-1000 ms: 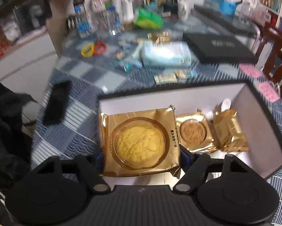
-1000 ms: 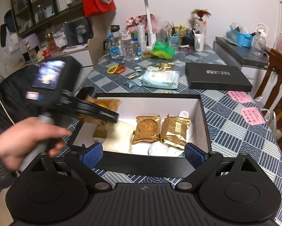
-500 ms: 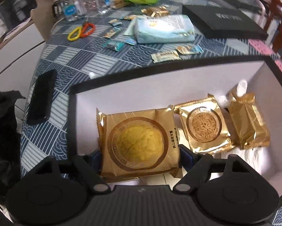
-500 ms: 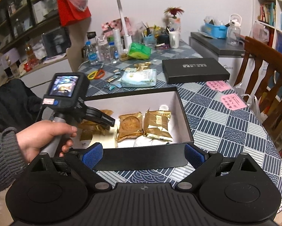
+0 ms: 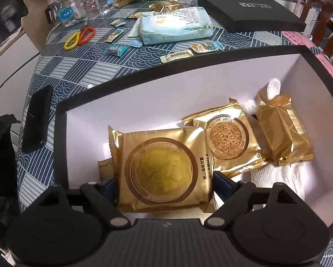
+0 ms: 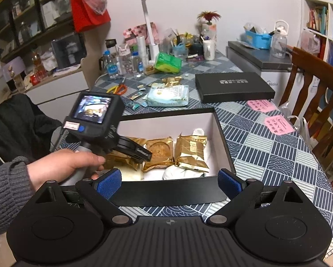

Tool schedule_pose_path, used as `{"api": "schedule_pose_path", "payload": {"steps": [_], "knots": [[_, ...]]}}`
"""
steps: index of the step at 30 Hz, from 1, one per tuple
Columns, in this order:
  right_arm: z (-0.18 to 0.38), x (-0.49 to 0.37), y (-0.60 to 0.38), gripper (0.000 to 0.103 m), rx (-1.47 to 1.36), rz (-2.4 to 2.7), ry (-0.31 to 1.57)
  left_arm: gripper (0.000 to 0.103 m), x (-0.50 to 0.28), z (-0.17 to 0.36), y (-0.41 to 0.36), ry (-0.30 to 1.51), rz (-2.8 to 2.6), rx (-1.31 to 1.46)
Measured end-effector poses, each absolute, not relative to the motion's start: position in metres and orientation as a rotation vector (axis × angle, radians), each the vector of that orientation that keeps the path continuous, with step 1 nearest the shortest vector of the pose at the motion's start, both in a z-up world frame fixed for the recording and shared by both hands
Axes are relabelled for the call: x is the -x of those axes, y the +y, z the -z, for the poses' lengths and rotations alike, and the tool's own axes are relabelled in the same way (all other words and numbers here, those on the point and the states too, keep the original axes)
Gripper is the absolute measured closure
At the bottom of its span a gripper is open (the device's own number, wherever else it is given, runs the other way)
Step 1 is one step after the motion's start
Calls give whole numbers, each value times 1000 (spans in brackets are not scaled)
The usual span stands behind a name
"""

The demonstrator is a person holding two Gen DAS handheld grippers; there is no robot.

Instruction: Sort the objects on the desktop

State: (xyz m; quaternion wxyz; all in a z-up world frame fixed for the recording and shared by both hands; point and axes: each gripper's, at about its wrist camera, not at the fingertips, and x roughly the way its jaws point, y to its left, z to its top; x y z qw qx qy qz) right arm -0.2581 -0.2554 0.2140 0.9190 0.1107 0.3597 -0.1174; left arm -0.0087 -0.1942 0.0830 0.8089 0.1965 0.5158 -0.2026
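Note:
My left gripper (image 5: pixel 164 183) is shut on a large gold mooncake packet (image 5: pixel 162 169) and holds it low inside the black box (image 5: pixel 177 66) with white walls, at its left side. To its right lie a smaller gold packet (image 5: pixel 226 140) and a folded gold packet (image 5: pixel 284 129) on white cloth (image 5: pixel 284 175). In the right wrist view the left gripper (image 6: pixel 142 153), held by a hand (image 6: pixel 64 166), reaches into the box (image 6: pixel 166 193). My right gripper (image 6: pixel 168 183) hangs open and empty above the box's near wall.
Beyond the box lie a pale blue tissue pack (image 5: pixel 175 25), small candy wrappers (image 5: pixel 177 55), scissors (image 5: pixel 79 37), bottles (image 5: pixel 64 11) and a flat black lid (image 5: pixel 248 11). A black phone (image 5: pixel 36 122) lies left of the box. Pink notes (image 6: pixel 277 124) and a wooden chair (image 6: pixel 317 102) are to the right.
My left gripper has carried the large gold packet forward and down into the box. The right gripper has drawn back and risen slightly, staying open.

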Motion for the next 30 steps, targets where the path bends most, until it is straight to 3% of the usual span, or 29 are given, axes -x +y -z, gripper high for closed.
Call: {"api": "schedule_pose_path", "payload": {"steps": [16, 30], "knots": [[-216, 244, -249, 9, -191, 206, 760, 0, 0, -81, -198, 1093, 391, -449], [-219, 238, -237, 9, -152, 169, 767, 0, -9, -84, -181, 1158, 433, -200]]}}
